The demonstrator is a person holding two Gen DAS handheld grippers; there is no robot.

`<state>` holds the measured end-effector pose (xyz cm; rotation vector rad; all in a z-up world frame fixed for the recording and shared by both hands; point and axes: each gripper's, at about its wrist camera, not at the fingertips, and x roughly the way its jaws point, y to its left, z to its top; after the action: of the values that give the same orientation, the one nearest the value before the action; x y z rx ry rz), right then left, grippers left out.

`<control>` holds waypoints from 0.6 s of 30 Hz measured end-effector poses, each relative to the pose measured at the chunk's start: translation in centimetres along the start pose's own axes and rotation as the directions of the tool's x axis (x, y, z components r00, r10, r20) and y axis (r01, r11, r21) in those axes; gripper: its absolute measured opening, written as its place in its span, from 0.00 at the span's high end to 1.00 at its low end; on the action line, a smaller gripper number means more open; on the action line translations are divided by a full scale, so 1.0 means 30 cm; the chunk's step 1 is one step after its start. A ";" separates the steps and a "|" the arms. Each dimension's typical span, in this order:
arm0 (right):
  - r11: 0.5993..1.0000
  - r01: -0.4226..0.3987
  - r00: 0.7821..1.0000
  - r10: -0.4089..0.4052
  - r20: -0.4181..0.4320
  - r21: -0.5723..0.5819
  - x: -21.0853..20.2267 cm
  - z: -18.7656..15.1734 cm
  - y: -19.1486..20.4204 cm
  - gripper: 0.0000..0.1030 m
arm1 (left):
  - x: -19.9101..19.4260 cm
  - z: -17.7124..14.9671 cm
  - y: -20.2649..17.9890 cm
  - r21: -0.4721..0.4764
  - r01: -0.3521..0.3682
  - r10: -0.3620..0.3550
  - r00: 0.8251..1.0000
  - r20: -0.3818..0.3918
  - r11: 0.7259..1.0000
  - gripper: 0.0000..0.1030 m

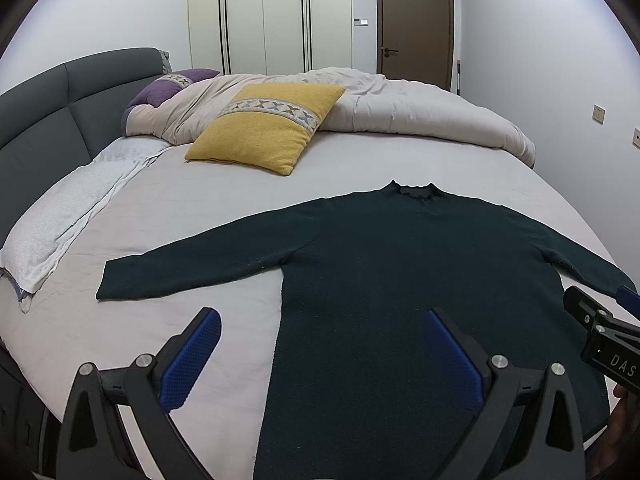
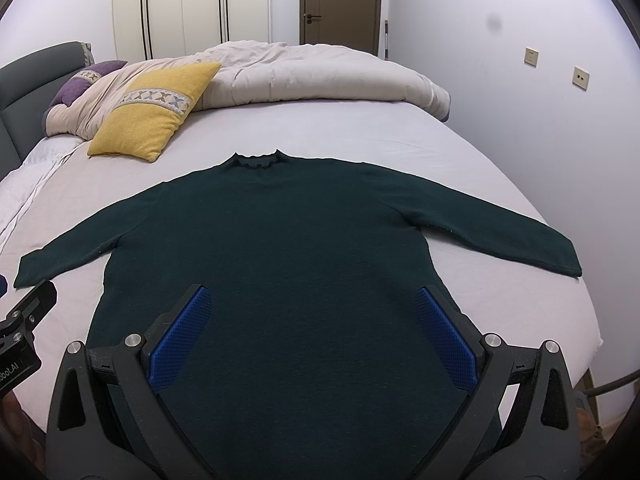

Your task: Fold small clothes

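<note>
A dark green long-sleeved sweater [image 1: 400, 280] [image 2: 296, 248] lies flat on the bed, collar away from me and both sleeves spread out to the sides. My left gripper [image 1: 324, 354] hovers open above the sweater's lower left edge, one blue pad over the sheet and the other over the fabric. Open as well, my right gripper [image 2: 316, 336] hangs over the lower middle of the sweater's body. Nothing is between either pair of fingers. Each gripper's black body shows at the edge of the other's view.
The bed [image 1: 208, 208] has a pale grey sheet. A yellow cushion [image 1: 268, 124] [image 2: 154, 110], a purple cushion [image 1: 168, 88] and a bunched beige duvet [image 1: 420, 108] lie at the far side. A white towel [image 1: 68, 216] lies at left by the grey headboard [image 1: 48, 112].
</note>
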<state>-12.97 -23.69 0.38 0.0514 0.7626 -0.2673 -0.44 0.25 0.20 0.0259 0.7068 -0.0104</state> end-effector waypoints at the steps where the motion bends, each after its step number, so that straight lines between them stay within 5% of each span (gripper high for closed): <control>1: 1.000 0.000 1.000 0.000 0.000 0.000 0.000 0.000 0.001 0.00 | 0.000 0.000 0.000 0.000 0.000 0.000 1.000 0.000 1.000 0.00; 18: 1.000 -0.001 1.000 0.001 -0.002 -0.005 0.009 -0.022 0.038 0.00 | 0.004 0.022 0.018 -0.002 0.002 -0.002 1.000 -0.003 1.000 0.00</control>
<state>-12.93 -22.54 -0.33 0.0474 0.7656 -0.2644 0.07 0.77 0.63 0.0234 0.7095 -0.0111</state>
